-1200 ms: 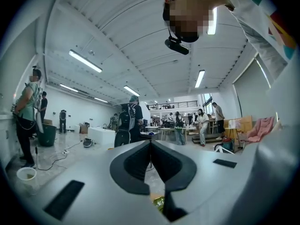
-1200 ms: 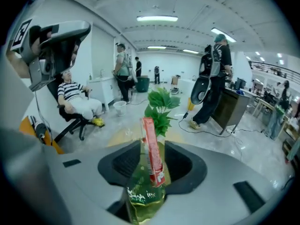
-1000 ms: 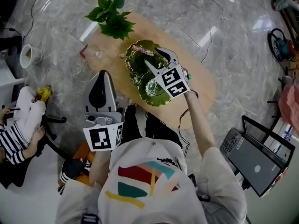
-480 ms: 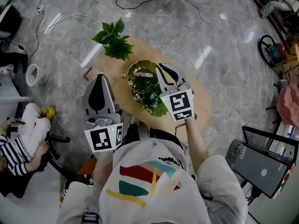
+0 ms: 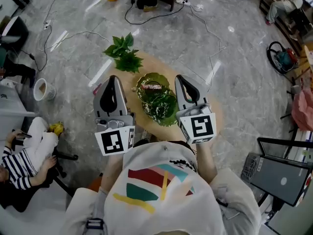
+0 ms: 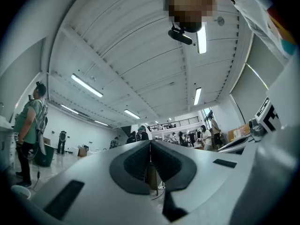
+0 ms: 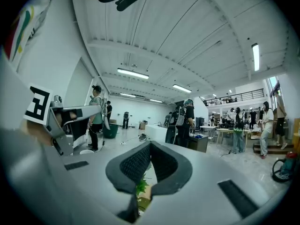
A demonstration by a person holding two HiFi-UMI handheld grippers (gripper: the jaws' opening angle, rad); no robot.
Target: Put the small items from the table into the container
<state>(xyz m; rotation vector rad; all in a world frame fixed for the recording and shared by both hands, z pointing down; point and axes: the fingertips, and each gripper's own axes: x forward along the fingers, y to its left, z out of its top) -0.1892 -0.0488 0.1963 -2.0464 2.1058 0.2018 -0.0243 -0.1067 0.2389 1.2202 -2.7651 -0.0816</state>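
Observation:
A green leaf-shaped dish [image 5: 164,109] stands on the oval wooden table [image 5: 217,114], with a wrapped candy [image 5: 151,87] lying in its far half. Both grippers are held high above the table, close to the head camera and pointing outward. My left gripper [image 5: 113,80] is over the table's left edge, jaws together and empty. My right gripper [image 5: 180,79] hangs to the right of the dish, its jaws also together with nothing between them. In the left gripper view the pads of the left gripper [image 6: 150,145] meet against the ceiling; in the right gripper view the right gripper [image 7: 150,147] faces the hall.
A potted green plant [image 5: 124,57] stands at the table's far end. A seated person in a striped top [image 5: 14,168] is at the left, near a white bucket [image 5: 41,88]. Cables cross the marble floor, and a dark monitor [image 5: 279,175] leans at the right.
Both grippers have risen toward the head camera. The right gripper has come up off the green dish and its jaws have closed. The candy stays in the dish.

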